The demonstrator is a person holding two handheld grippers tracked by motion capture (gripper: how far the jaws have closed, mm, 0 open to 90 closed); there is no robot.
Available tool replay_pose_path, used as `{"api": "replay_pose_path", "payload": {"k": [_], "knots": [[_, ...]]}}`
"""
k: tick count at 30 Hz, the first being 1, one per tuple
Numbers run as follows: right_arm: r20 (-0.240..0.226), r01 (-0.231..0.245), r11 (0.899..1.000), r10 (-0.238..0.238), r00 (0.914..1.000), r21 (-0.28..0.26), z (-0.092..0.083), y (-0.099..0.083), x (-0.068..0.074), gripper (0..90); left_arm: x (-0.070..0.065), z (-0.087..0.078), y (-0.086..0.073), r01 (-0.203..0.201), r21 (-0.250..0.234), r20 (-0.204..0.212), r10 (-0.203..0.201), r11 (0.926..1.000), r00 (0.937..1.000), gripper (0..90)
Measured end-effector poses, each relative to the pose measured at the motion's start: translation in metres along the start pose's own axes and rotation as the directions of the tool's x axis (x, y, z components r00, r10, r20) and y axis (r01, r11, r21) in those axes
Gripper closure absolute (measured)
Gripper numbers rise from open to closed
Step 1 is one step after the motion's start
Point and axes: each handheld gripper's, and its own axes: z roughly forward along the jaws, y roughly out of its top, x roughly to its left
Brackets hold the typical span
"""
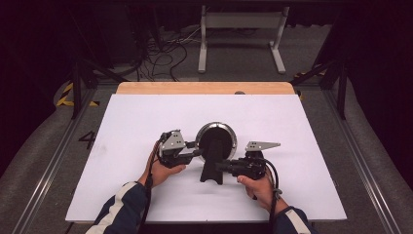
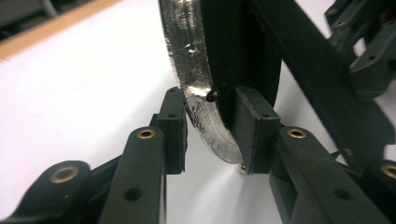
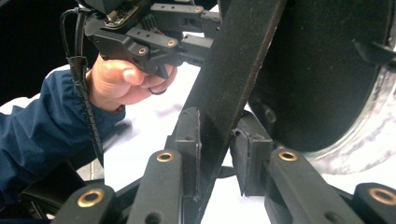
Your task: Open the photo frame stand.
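A round silver-rimmed frame stands upright mid-table on a black prop leg. My left gripper comes in from the left. In the left gripper view its jaws press on the lower silver rim, one pad on the front and one on the black back. My right gripper reaches in from the right. In the right gripper view its jaws are shut across the black prop leg, below the frame's dark back.
A white sheet covers the table, with a bare wooden strip along the far edge. Beyond it are floor cables and a white stand base. A blue-sleeved hand holds the left gripper close by.
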Motion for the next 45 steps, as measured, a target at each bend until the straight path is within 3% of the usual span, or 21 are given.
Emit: {"api": "replay_pose_path", "payload": {"k": [5,10,12,14,22,24,25,27,29,36,45], "knots": [[0.010,0.005,1.000,-0.005,0.9999,-0.007,-0.001,0.002,0.001,73.3,0.000,-0.001,-0.001,-0.005,-0.006,-0.012,0.005,1.0000,0.9999,70.3],[0.016,-0.002,1.000,0.002,0.9999,-0.004,-0.001,0.000,-0.001,74.5,0.003,-0.002,-0.004,0.029,-0.031,0.035,-0.028,0.9991,0.9990,72.0],[0.020,-0.001,1.000,0.001,0.9998,-0.004,0.000,0.000,-0.002,75.0,0.006,0.000,-0.006,0.057,-0.039,0.068,-0.054,0.9976,0.9962,71.9],[0.024,-0.004,1.000,0.004,0.9997,-0.001,0.000,-0.001,-0.002,75.8,0.006,0.002,-0.008,0.060,-0.031,0.096,-0.057,0.9977,0.9937,69.5],[0.031,-0.003,1.000,0.003,0.9995,-0.001,0.001,-0.001,-0.002,76.2,0.005,0.009,-0.012,0.074,-0.002,0.127,-0.073,0.9973,0.9892,63.7],[0.032,-0.003,1.000,0.003,0.9995,0.000,0.001,-0.002,-0.003,76.2,0.004,0.011,-0.012,0.062,0.022,0.121,-0.064,0.9978,0.9905,64.2],[0.036,0.001,1.000,-0.001,0.9994,0.004,0.002,-0.002,-0.002,76.4,0.000,0.017,-0.013,0.035,0.065,0.106,-0.042,0.9972,0.9935,64.9],[0.037,0.003,1.000,-0.003,0.9993,0.006,0.002,-0.002,-0.002,76.5,-0.002,0.019,-0.013,0.021,0.076,0.081,-0.027,0.9969,0.9963,65.9],[0.043,0.005,1.000,-0.005,0.9991,0.008,0.002,-0.002,-0.002,76.6,-0.002,0.020,-0.014,0.027,0.067,0.085,-0.033,0.9974,0.9959,67.3],[0.042,0.003,1.000,-0.003,0.9991,0.001,0.001,-0.001,-0.001,75.5,-0.006,0.020,-0.012,-0.009,0.078,0.040,0.006,0.9969,0.9992,66.5],[0.079,0.003,1.000,-0.004,0.9969,0.016,0.004,-0.001,-0.001,75.0,-0.001,0.024,-0.012,-0.039,0.098,-0.064,0.045,0.9944,0.9970,72.4]]}}
